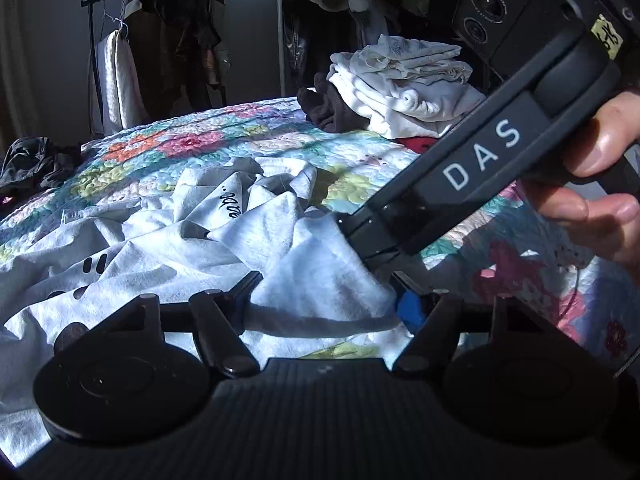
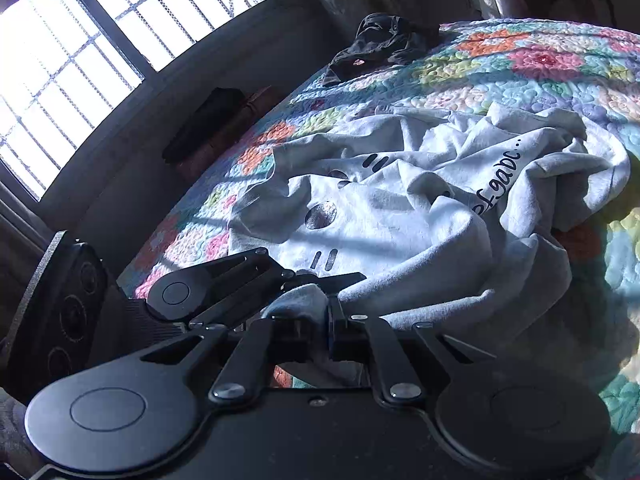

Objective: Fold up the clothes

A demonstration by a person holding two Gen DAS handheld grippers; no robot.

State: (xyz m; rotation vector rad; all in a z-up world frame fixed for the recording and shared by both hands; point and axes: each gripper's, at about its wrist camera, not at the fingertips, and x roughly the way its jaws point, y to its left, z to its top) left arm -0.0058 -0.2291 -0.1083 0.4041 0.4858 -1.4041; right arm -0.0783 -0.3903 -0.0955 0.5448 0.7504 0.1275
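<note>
One pale grey T-shirt (image 2: 420,216), crumpled, black print and script lettering, lies on floral quilted bed (image 2: 520,56); left tool (image 1: 320,300) jaws parted, shirt fold between them; right tool (image 2: 308,300) pinches shirt edge; one dark garment (image 2: 384,40) beyond; one folded white stack (image 1: 404,88).

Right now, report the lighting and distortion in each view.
Left wrist view: hard sunlight on the grey T-shirt and floral quilt, the clothes rack behind dim, fisheye bending the bed's edge. Right wrist view: the barred window blown out to white, its bars curved, shadow stripes across the shirt.
</note>
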